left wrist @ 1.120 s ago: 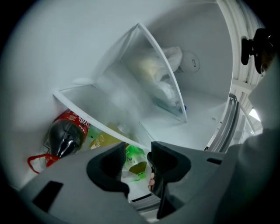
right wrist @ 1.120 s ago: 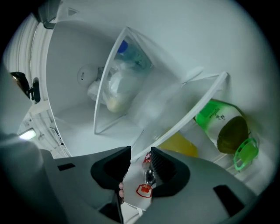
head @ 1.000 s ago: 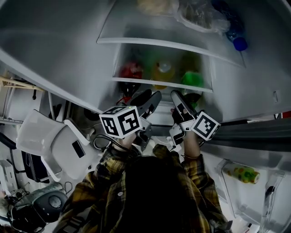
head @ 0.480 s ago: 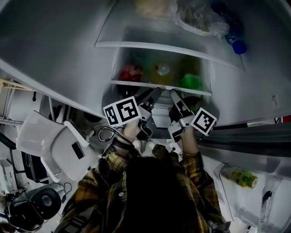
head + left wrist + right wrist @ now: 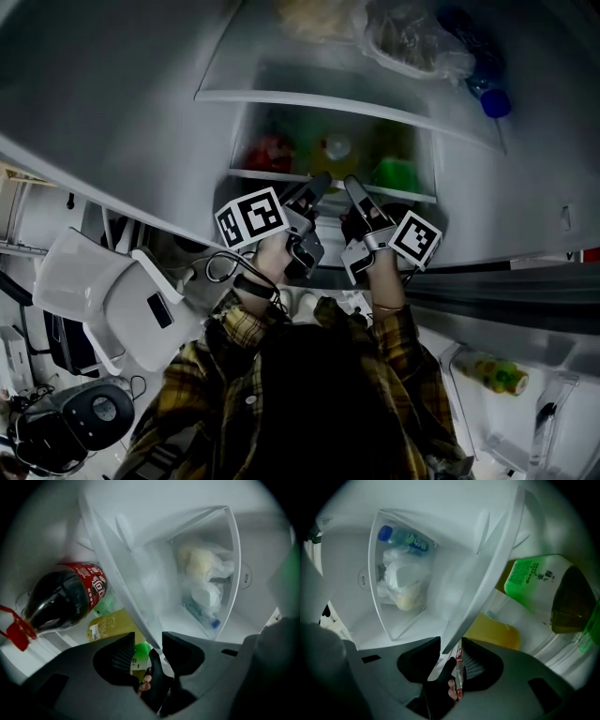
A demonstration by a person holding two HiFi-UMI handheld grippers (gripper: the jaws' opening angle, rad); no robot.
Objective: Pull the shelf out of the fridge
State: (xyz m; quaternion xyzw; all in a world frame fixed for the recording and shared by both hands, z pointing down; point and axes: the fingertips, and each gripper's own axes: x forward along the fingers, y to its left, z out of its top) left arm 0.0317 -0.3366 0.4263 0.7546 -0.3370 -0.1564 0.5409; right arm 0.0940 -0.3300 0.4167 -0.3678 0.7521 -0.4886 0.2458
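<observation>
The glass shelf [image 5: 267, 173] with a white front trim sits in the open fridge, with bottles behind it. My left gripper [image 5: 319, 184] and right gripper [image 5: 349, 186] reach up side by side to its front edge. In the left gripper view the shelf [image 5: 122, 573] runs edge-on into the left gripper [image 5: 149, 641], whose jaws stand one on each side of the trim with a small gap showing. In the right gripper view the shelf [image 5: 487, 569] likewise enters the right gripper [image 5: 451, 644], only just past the jaw tips. Both look open.
On the shelf lie a cola bottle [image 5: 61, 597], a yellow bottle [image 5: 110, 627] and a green-labelled bottle [image 5: 534, 581]. The upper shelf [image 5: 309, 94] holds bagged food [image 5: 412, 37] and a blue-capped bottle [image 5: 495, 101]. The door bin carries a bottle [image 5: 492, 372]. A white chair [image 5: 103, 291] stands left.
Both grippers have risen and moved forward from below the shelf to its front edge, so the jaws now straddle the trim. The shelf has not visibly moved.
</observation>
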